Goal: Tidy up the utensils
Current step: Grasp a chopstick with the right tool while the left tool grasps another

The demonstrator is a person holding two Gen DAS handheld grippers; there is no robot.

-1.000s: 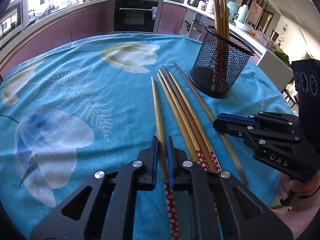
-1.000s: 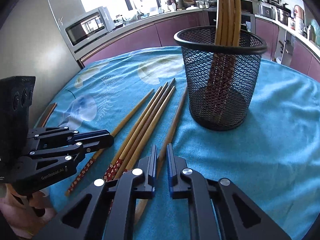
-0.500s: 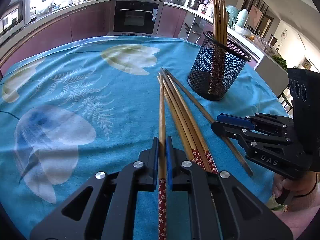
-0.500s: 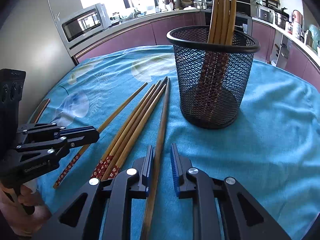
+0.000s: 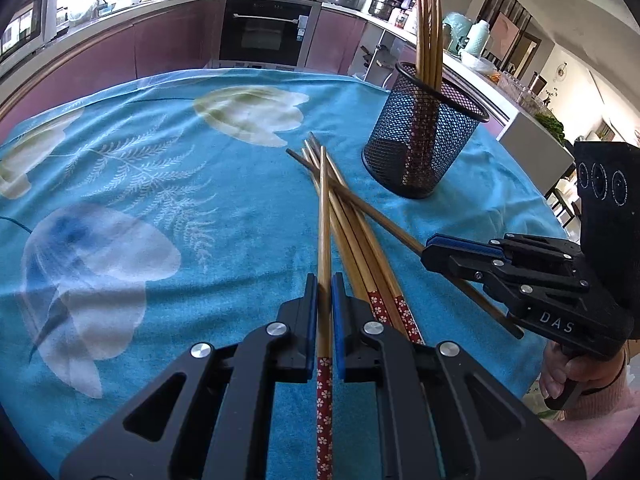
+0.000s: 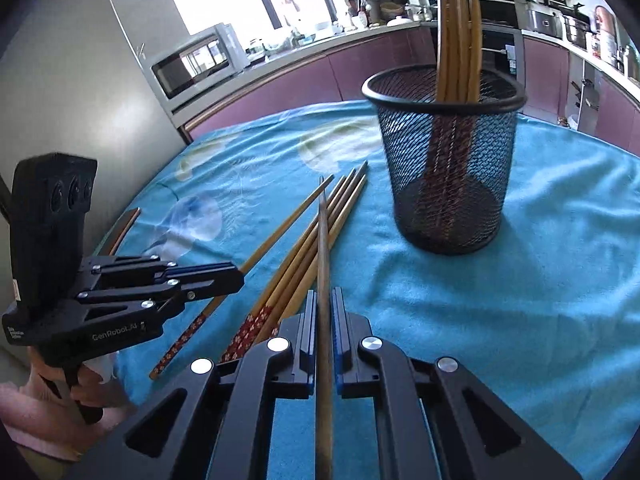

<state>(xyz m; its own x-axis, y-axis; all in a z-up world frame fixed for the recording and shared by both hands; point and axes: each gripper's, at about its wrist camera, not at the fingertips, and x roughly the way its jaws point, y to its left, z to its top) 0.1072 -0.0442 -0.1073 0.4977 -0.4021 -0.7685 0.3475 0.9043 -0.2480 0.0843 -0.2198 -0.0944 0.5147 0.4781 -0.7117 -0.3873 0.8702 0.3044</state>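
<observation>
A black mesh cup (image 5: 424, 140) (image 6: 448, 168) stands upright on the blue cloth (image 5: 160, 200) with several chopsticks in it. My left gripper (image 5: 324, 280) (image 6: 240, 276) is shut on a red-flowered chopstick (image 5: 323, 208) (image 6: 280, 232) that points away from me. The jaws of my right gripper (image 6: 325, 292) (image 5: 426, 246) are closing, and their pads press on a darker plain chopstick (image 6: 323, 240) (image 5: 360, 204). That stick crosses over three loose chopsticks (image 5: 360, 256) (image 6: 296, 264) lying between the grippers.
A person's hands in pink sleeves (image 5: 592, 396) hold both tools. Kitchen counters, an oven (image 5: 266, 36) and a microwave (image 6: 196, 64) ring the round table. A brown object (image 6: 124, 228) lies at the cloth's left edge. The cloth drops off just behind the right gripper.
The right gripper's jaws spread a little around the dark chopstick, then shut on it; the stick now lies across the pile. The left gripper's chopstick swung straight and rose off the cloth.
</observation>
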